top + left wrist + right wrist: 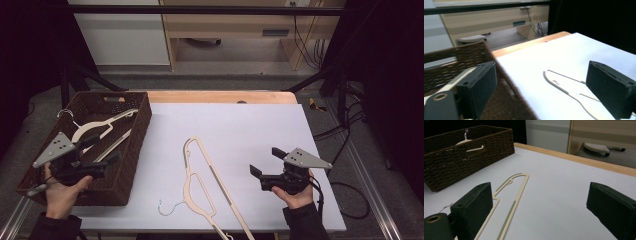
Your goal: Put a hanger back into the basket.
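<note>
A cream hanger (200, 180) lies flat on the white tabletop (240, 130), its metal hook toward the front edge. A second cream hanger (100, 127) rests inside the brown wicker basket (135, 145) at the left. My left gripper (102, 151) hovers over the basket's front right part, jaws open with nothing between them. In the left gripper view, the gripper (544, 87) looks past the basket rim (461, 60) to the table hanger (559, 83). My right gripper (266, 161) is held right of that hanger, open and empty. In the right gripper view, the gripper (539, 207) faces the hanger (516, 190) and the basket (461, 162).
A wooden strip (220, 96) borders the table's far edge. Cables (345, 130) trail on the floor at the right. Black frame bars (85, 75) rise behind the basket. A pale cabinet (225, 25) stands beyond the table.
</note>
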